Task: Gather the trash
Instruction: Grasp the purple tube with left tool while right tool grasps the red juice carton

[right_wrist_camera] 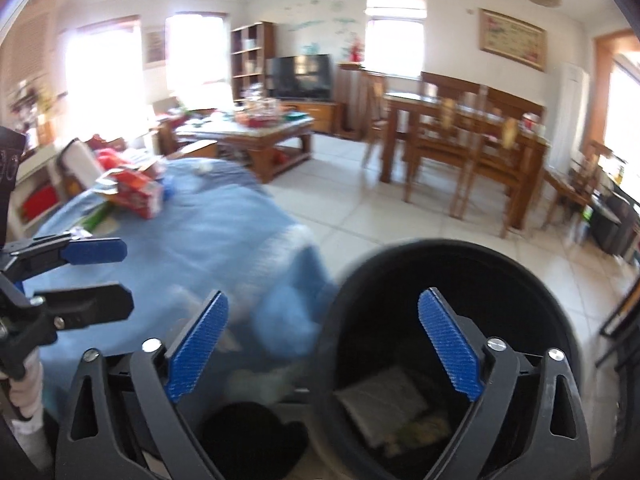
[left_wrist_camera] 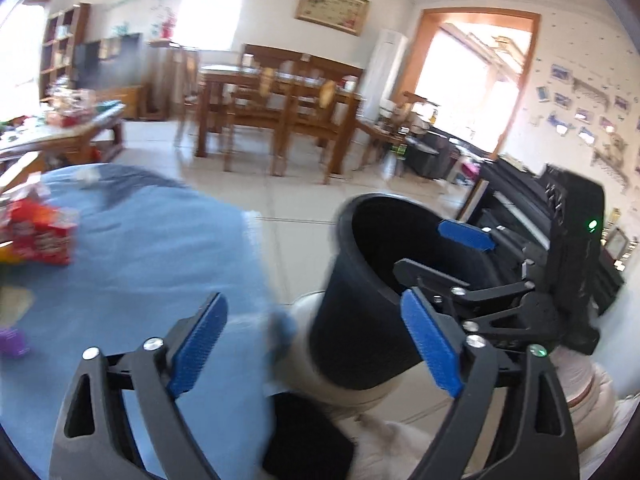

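1 black bin [right_wrist_camera: 452,320] stands on the floor just off the blue-covered table's [left_wrist_camera: 152,264] near corner, with 1 flat grey packet [right_wrist_camera: 382,404] and some yellowish scraps inside. 2 grippers, left gripper [left_wrist_camera: 320,344] and right gripper [right_wrist_camera: 324,340], both have jaws spread wide, empty. 1 red box [right_wrist_camera: 138,194] lies near the table's far edge.

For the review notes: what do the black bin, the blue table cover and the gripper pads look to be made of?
Black bin: probably moulded plastic, matte, with a smooth seamless wall and rolled rim.
Blue table cover: soft woven fabric by the look; it drapes and bunches at the table edge.
Gripper pads: blue, finely ribbed, likely rubber or printed plastic; the frames leave that open.
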Demonstrator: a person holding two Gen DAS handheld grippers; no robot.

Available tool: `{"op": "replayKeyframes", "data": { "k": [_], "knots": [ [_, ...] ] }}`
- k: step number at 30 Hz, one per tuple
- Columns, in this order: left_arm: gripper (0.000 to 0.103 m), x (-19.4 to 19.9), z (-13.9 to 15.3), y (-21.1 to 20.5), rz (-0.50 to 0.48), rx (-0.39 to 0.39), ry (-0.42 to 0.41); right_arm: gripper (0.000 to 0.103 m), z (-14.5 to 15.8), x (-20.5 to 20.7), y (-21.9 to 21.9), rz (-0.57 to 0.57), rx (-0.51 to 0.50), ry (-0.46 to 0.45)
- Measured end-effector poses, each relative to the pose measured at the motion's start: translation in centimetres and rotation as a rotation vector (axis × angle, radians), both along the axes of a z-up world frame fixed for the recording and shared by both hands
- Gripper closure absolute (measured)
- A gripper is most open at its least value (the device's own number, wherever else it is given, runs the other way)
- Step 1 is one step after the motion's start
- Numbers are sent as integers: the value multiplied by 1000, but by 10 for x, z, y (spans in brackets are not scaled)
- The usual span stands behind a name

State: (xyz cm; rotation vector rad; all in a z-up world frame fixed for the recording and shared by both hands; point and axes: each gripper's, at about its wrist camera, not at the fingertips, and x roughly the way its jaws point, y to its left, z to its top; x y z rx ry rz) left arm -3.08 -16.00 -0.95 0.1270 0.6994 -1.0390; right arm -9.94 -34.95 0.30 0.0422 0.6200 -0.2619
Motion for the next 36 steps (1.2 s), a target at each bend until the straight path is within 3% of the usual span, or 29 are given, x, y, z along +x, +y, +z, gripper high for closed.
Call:
{"op": "replayKeyframes", "data": {
  "k": [5, 10, 15, 21, 25, 29, 33, 35, 36],
  "knots": [
    [12, 33, -6, 62, 135, 45, 7, 7, 4, 50, 56, 162, 8, 12],
    [12, 76, -9, 119, 165, 157, -25, 7, 3, 100, 104, 320, -9, 20],
    [12, 121, -17, 143, -8, 318, -140, 7, 11, 161, 128, 462, 8, 51],
    [14, 158, -41, 138, -278, 461, -187, 7, 22, 235, 141, 560, -30, 115],
    [44, 182, -54, 126, -373, 496, -119, 7, 18, 276, 150, 640, -90, 173],
    [55, 189, -54, 122, -449, 476, -95, 7, 2, 308, 162, 726, -174, 216],
    [67, 198, -52, 125, -457, 446, -92, 8, -19, 327, 169, 809, -202, 271],
    [73, 204, -51, 129, -431, 419, -86, 20, -28, 336, 174, 834, -202, 305],
    [76, 205, -51, 133, -421, 408, -81, 37, -34, 341, 175, 840, -183, 344]
  ]
}}
